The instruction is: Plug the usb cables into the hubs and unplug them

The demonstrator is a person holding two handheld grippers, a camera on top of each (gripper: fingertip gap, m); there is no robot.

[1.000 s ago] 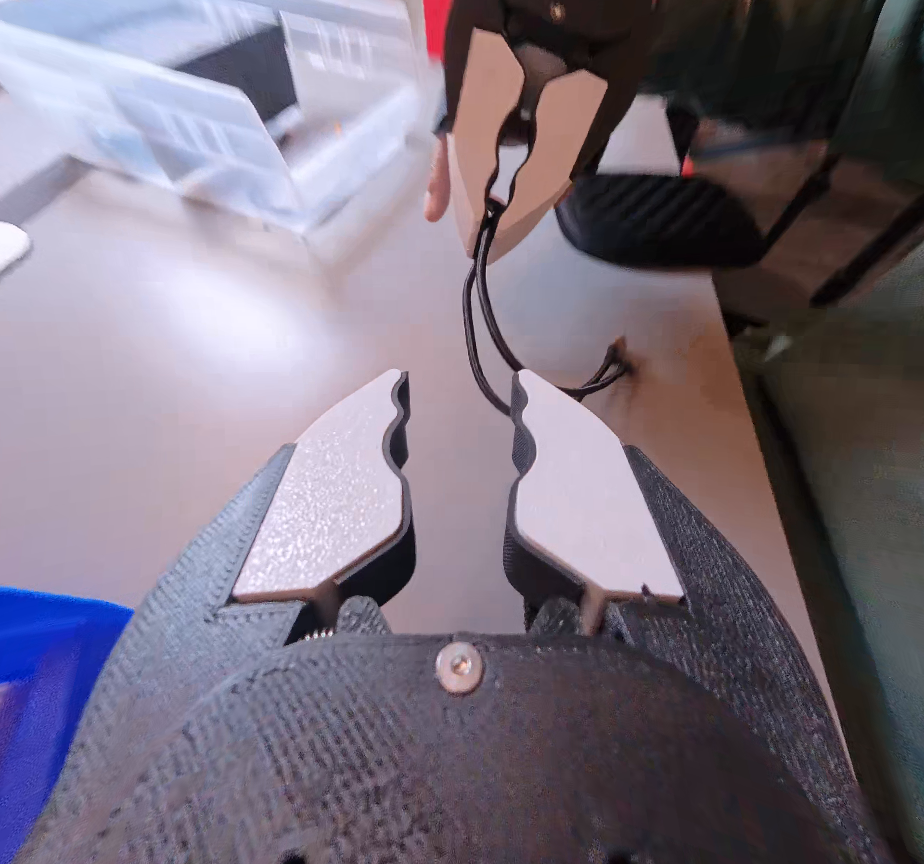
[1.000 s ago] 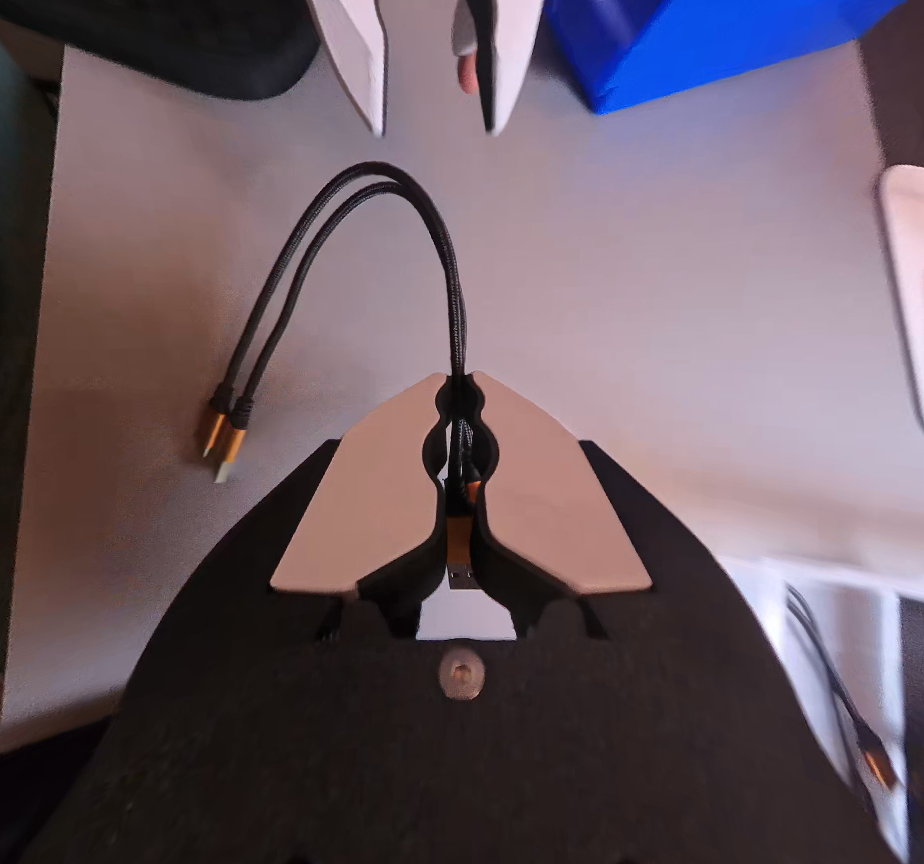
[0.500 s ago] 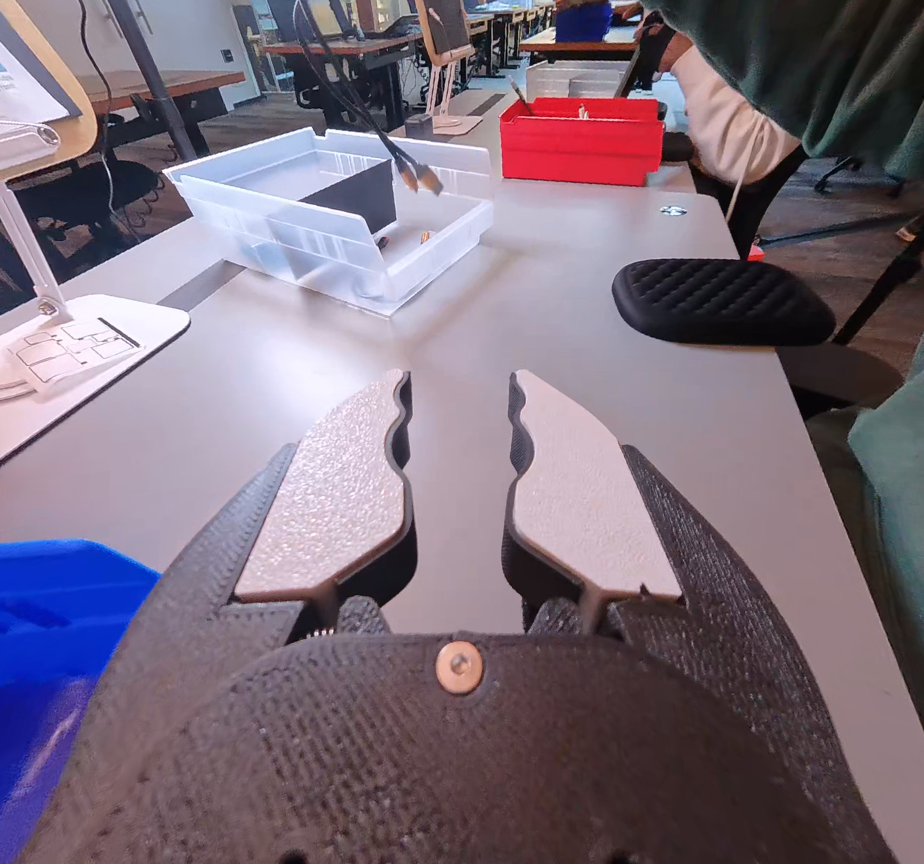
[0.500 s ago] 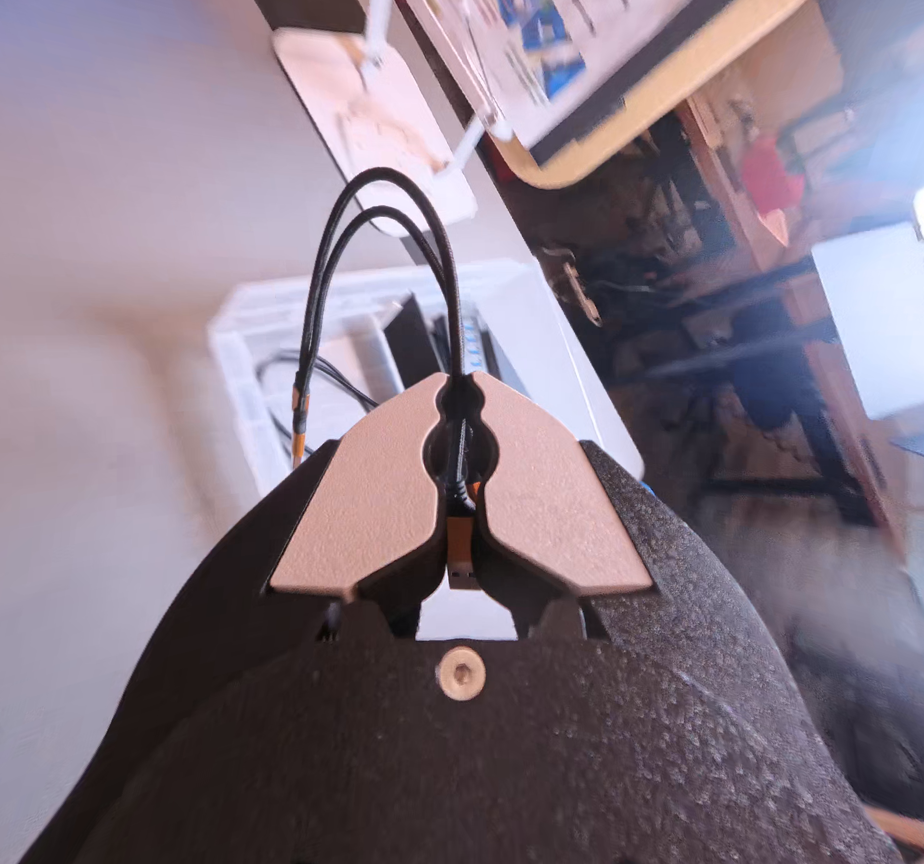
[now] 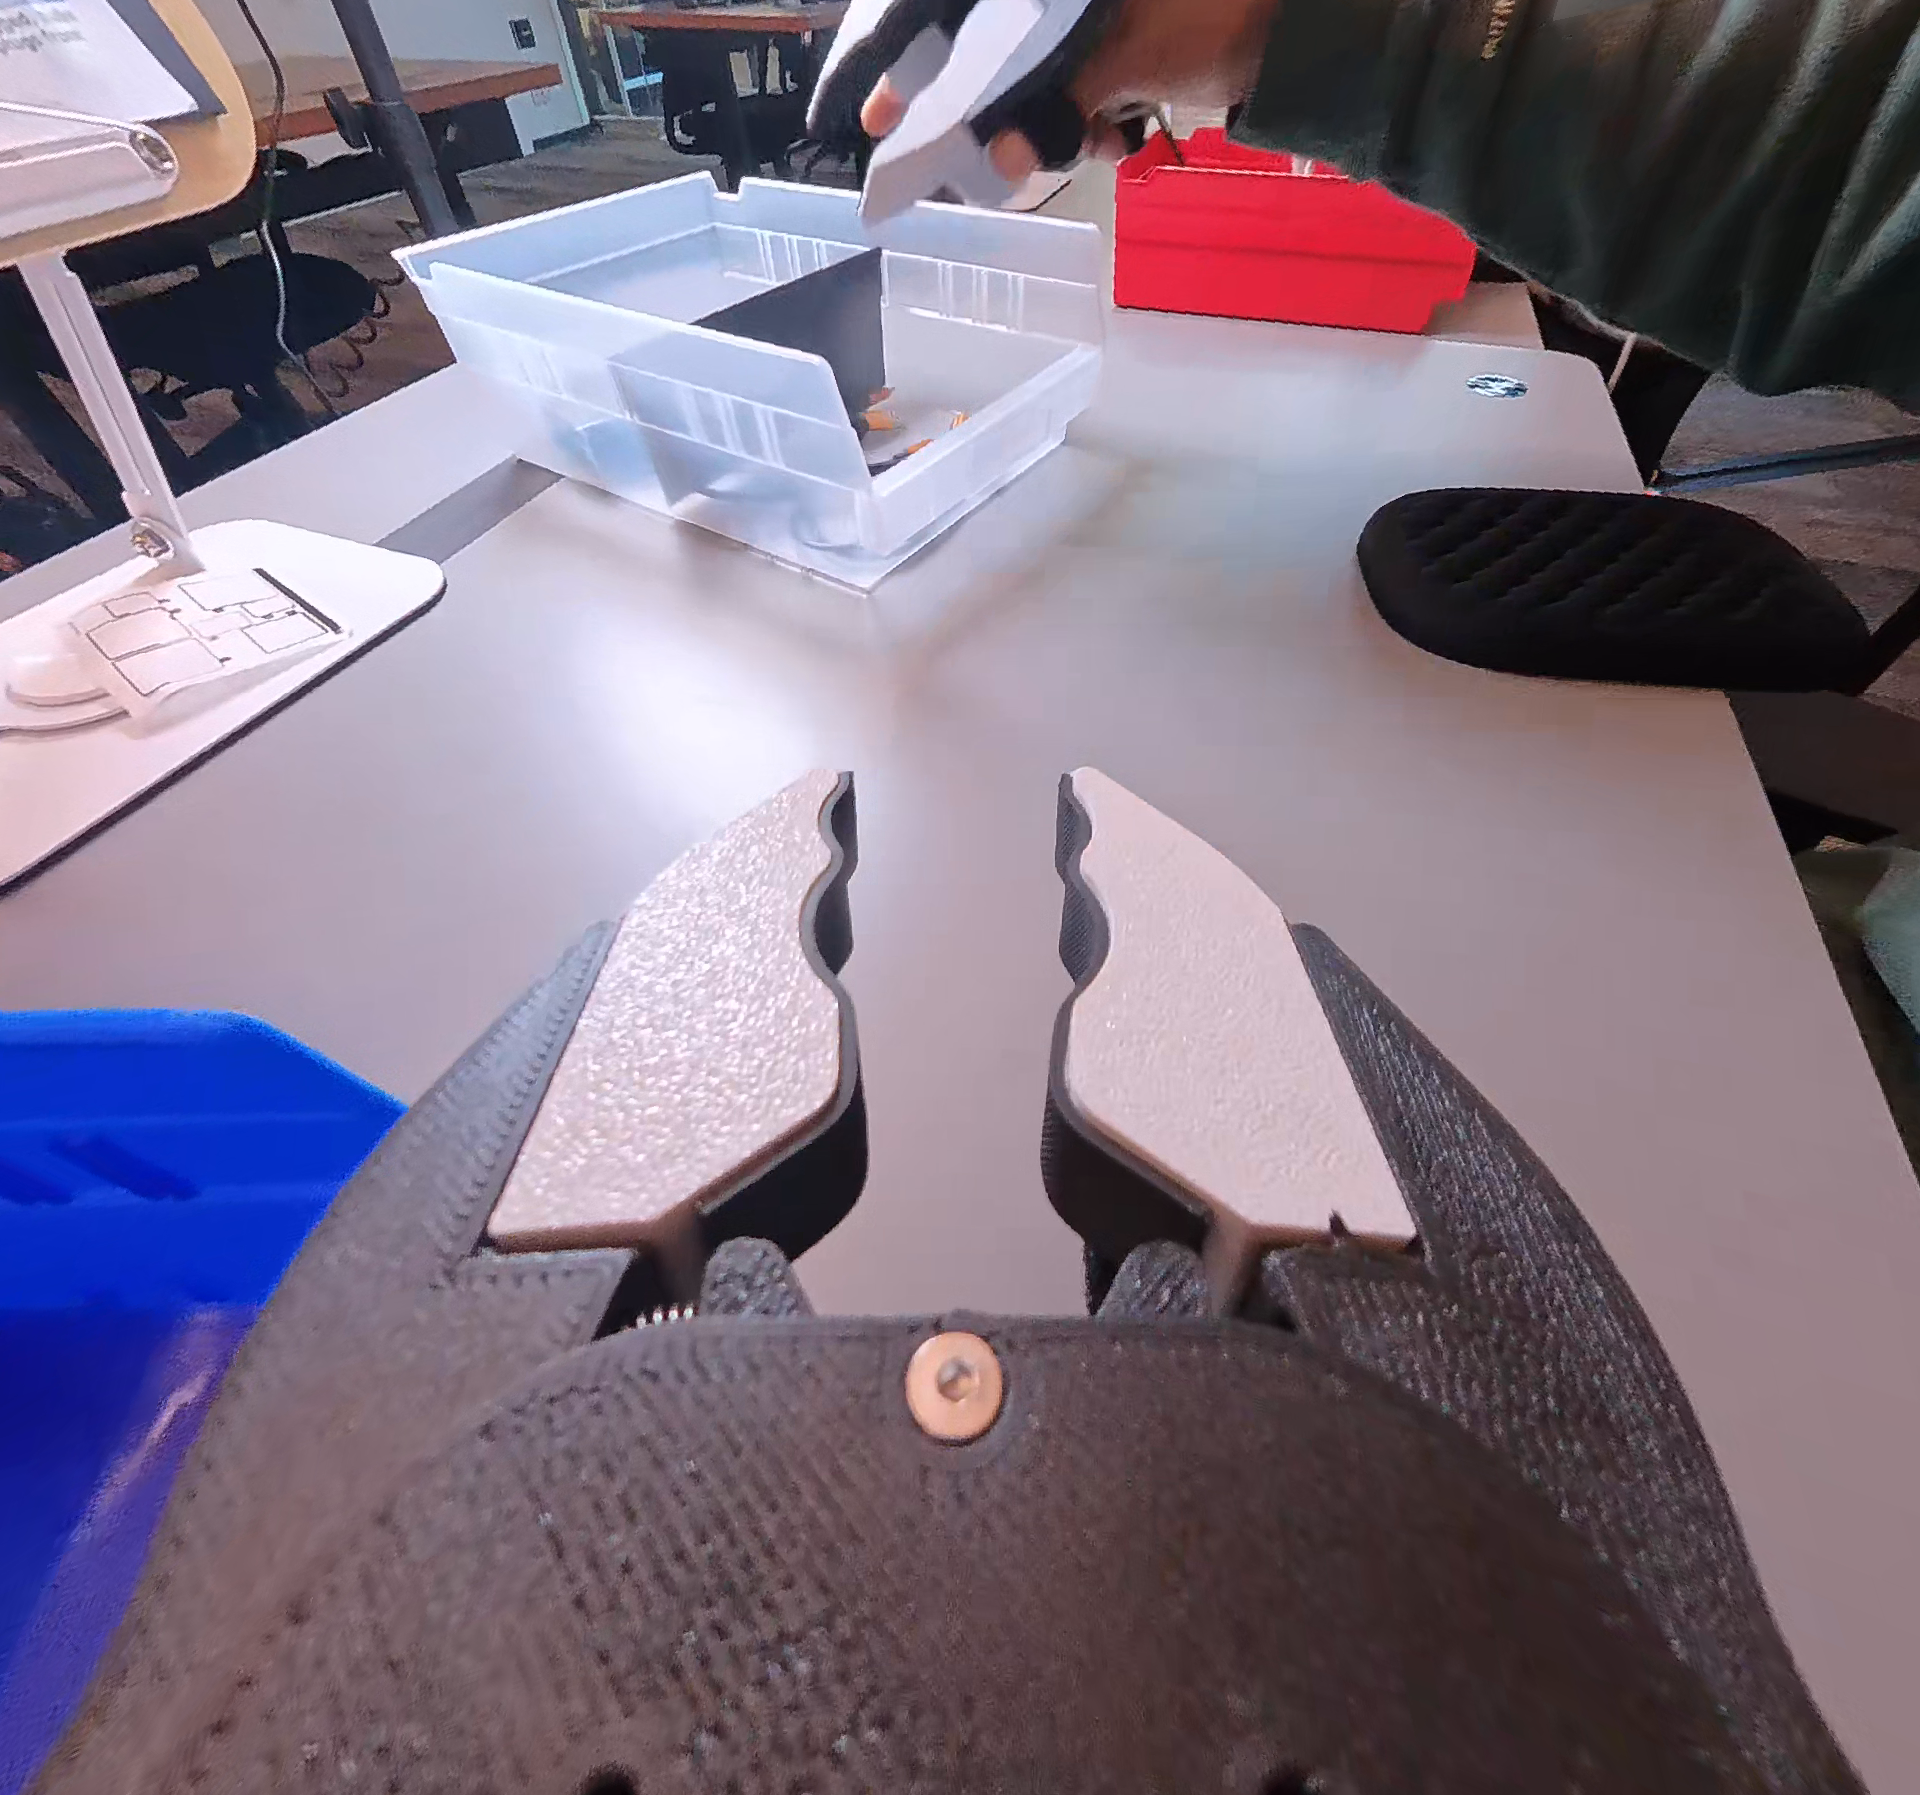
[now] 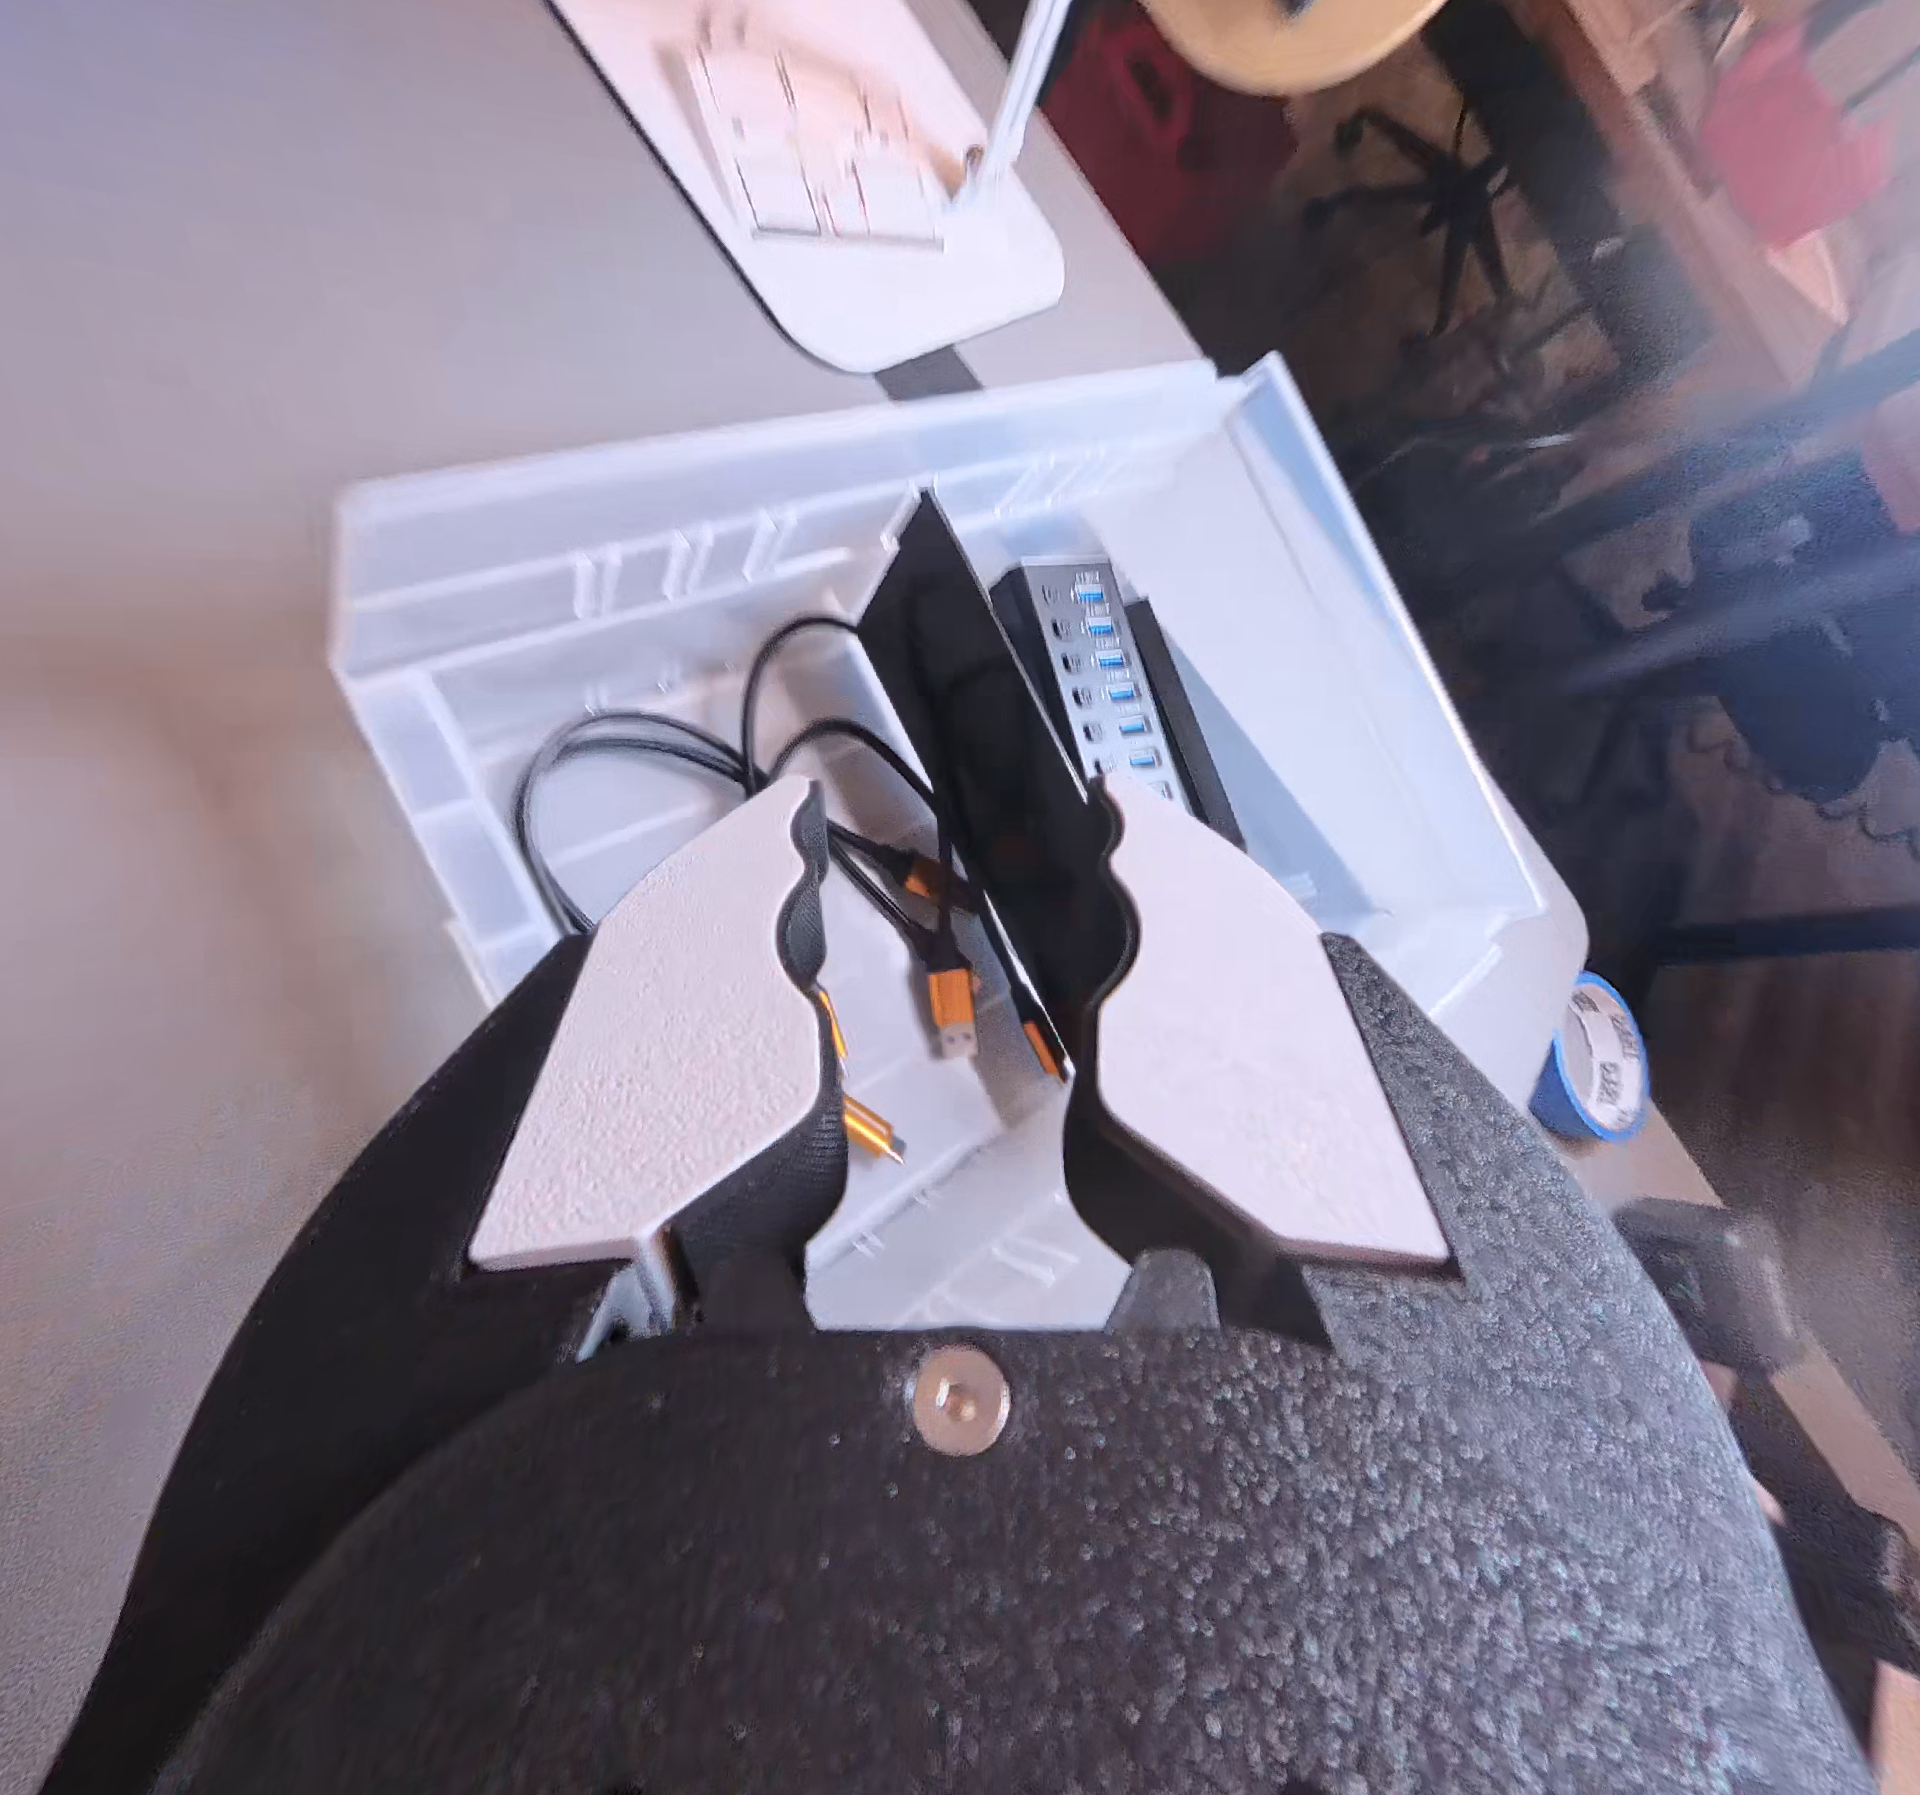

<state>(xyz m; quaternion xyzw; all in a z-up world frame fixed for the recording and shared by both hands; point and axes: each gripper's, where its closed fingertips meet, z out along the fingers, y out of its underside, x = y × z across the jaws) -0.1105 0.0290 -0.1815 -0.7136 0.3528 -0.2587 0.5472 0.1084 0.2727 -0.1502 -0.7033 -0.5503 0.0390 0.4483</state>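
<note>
My right gripper (image 6: 961, 800) is open and empty, hovering over a clear plastic bin (image 6: 623, 498) split by a black divider (image 6: 966, 737). Black USB cables with orange plugs (image 6: 940, 976) lie loose in the bin's left compartment, right under the jaws. A silver hub with blue ports (image 6: 1117, 675) lies in the other compartment. In the left wrist view, the right gripper (image 5: 935, 135) hangs above the bin (image 5: 727, 395), where orange plugs (image 5: 894, 420) show. My left gripper (image 5: 956, 789) is open and empty, low over the grey table (image 5: 1195, 706).
A blue bin (image 5: 156, 1174) is at my near left. A white stand base (image 5: 187, 623) sits left of the clear bin, and a red bin (image 5: 1288, 239) behind it. A black chair armrest (image 5: 1600, 592) overlaps the table's right edge. A blue tape roll (image 6: 1605, 1059) lies beside the clear bin. The left gripper's tips are roughly 35 centimeters from the right gripper's.
The right gripper lifted the cables off the table, carried them over the clear bin, then opened and dropped them into it. The left gripper stayed open, and its view tilted up.
</note>
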